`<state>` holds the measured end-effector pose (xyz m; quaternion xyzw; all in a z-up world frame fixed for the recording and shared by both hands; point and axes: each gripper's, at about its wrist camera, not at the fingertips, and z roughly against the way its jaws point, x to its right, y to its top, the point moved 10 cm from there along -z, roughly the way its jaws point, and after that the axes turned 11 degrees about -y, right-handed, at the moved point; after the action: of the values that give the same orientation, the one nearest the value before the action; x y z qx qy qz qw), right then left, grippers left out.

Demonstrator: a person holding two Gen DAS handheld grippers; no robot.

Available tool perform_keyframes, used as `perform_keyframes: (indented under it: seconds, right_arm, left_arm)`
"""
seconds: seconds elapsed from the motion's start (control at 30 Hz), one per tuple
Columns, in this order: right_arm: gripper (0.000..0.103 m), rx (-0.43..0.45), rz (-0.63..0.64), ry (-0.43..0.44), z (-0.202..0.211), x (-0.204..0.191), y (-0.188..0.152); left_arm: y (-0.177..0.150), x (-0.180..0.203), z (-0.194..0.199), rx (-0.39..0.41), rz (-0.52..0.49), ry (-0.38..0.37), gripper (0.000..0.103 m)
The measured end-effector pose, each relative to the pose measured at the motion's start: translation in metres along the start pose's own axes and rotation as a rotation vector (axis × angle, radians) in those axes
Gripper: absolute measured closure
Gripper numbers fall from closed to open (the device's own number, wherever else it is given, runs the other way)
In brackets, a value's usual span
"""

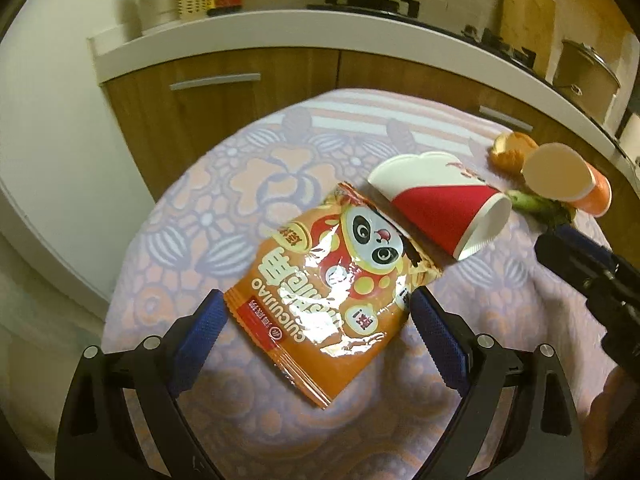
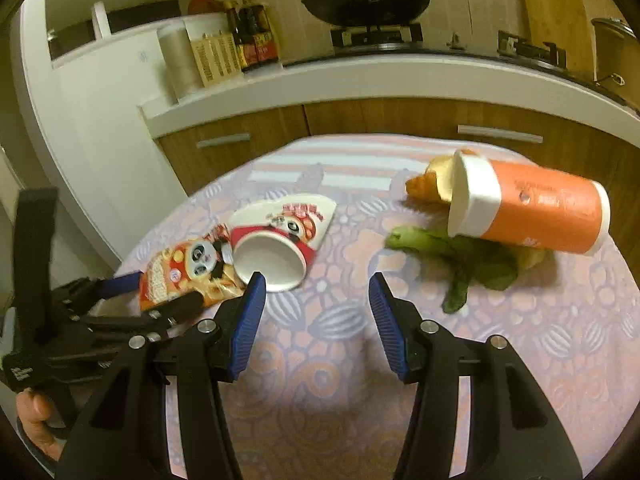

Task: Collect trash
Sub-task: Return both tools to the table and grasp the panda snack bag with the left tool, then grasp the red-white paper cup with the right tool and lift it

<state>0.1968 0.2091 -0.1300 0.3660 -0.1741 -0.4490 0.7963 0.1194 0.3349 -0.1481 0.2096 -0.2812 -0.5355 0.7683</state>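
Observation:
An orange snack packet (image 1: 332,292) with a panda print lies flat on the patterned tablecloth (image 1: 192,208). My left gripper (image 1: 316,304) is open wide, its blue pads on either side of the packet's near half without squeezing it. A red and white paper cup (image 1: 436,204) lies on its side just beyond the packet. Further right are an orange cup (image 2: 532,208) on its side, a green vegetable scrap (image 2: 460,256) and an orange peel (image 2: 424,184). My right gripper (image 2: 316,284) hangs partly open over bare cloth, nothing between its pads, with the paper cup (image 2: 280,240) just ahead on the left.
Behind the table runs a white counter (image 2: 360,76) over wooden cabinets (image 1: 192,92), with bottles (image 2: 252,40), a wok (image 2: 368,0) on a stove and a pot (image 1: 588,72). The table edge drops off at left. A hand (image 2: 36,420) holds the left gripper's handle.

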Motion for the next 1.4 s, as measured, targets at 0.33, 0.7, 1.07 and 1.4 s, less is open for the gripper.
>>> perform_keyframes:
  seconds: [0.33, 0.7, 1.07, 1.4]
  right_arm:
    - [0.053, 0.003, 0.003, 0.007, 0.002, 0.0, -0.002]
    - [0.053, -0.045, 0.039, 0.026, -0.005, -0.018, -0.002]
    - [0.049, -0.056, 0.045, -0.011, -0.037, -0.04, 0.017]
    - [0.047, -0.077, 0.067, -0.017, -0.05, -0.049, 0.023]
  left_arm:
    - [-0.003, 0.011, 0.004, 0.026, -0.059, 0.015, 0.053]
    - [0.008, -0.001, 0.029, 0.16, 0.025, -0.015, 0.071]
    - [0.013, -0.01, 0.038, 0.221, 0.074, 0.003, 0.071]
    - [0.013, -0.007, 0.036, 0.218, 0.063, -0.01, 0.071]
